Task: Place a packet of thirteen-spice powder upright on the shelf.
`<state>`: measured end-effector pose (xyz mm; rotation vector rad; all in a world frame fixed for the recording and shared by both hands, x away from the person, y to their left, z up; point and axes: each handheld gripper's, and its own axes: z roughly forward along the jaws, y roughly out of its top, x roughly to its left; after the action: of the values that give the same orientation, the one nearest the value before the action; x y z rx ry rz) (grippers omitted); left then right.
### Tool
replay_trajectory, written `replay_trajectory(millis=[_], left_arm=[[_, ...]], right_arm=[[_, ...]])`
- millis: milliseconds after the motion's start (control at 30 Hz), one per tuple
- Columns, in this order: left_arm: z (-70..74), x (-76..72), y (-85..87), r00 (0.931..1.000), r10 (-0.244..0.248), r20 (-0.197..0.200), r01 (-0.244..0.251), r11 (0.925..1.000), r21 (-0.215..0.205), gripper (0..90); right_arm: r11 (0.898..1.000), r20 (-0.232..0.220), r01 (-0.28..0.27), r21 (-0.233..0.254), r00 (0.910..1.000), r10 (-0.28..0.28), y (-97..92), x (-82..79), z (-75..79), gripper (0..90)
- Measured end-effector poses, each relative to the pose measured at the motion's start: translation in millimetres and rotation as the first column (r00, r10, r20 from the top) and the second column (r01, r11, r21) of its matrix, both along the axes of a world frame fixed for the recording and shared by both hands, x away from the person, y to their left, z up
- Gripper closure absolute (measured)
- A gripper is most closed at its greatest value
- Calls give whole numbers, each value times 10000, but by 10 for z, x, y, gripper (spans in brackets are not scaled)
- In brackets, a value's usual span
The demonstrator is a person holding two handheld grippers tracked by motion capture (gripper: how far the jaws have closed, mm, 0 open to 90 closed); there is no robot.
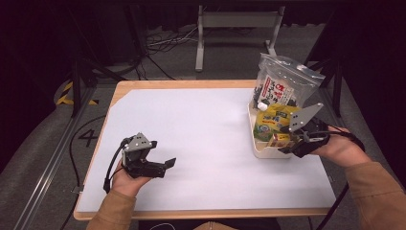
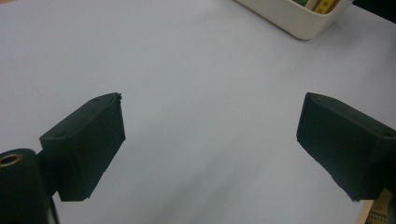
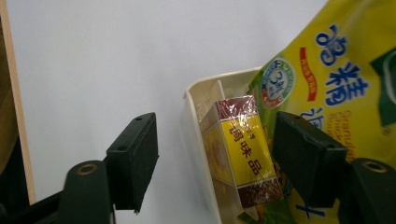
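the right gripper (image 3: 215, 154) is standing released around the small yellow box (image 3: 240, 149), its jaws apart and clear of the sides, since the box is already sitting upright in the near end of the cream tray (image 3: 198, 135) beside the yellow bag (image 3: 336, 79). the left gripper (image 2: 210, 135) is hanging wide and empty over the white table (image 2: 187, 60), waiting aside.

Wooden table (image 1: 125, 87), white sheet (image 1: 201, 143) over it, cream bin (image 1: 268, 152) at right
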<state>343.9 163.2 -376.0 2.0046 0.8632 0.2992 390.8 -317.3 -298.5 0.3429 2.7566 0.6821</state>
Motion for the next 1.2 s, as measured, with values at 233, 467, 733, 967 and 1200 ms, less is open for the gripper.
replay_trajectory(millis=[233, 467, 733, 967, 1200], left_arm=[[0, -30, 63, 10000, 58, 45, -58, 10000, -13, 80], [-3, -59, 124, 9999, 105, 80, -104, 9999, -45, 79], [-40, -110, 216, 9995, 295, 107, -294, 9996, -38, 79], [-51, -165, 297, 9989, 413, 213, -410, 9991, -137, 78], [-75, -184, 356, 9984, 517, 247, -511, 9984, -231, 77]], right_arm=[[9930, 301, 553, 1047, 9978, -587, -135, -157, 61, 255], [9781, 447, 1069, 1788, 9922, -1166, -232, -299, 76, 189], [9424, 435, 1888, 2763, 9771, -2085, -361, -401, 41, 98], [8979, 643, 2635, 3526, 9505, -3041, -475, -507, -52, 25], [8429, 399, 3274, 4270, 9244, -3792, -598, -565, -275, 3]])
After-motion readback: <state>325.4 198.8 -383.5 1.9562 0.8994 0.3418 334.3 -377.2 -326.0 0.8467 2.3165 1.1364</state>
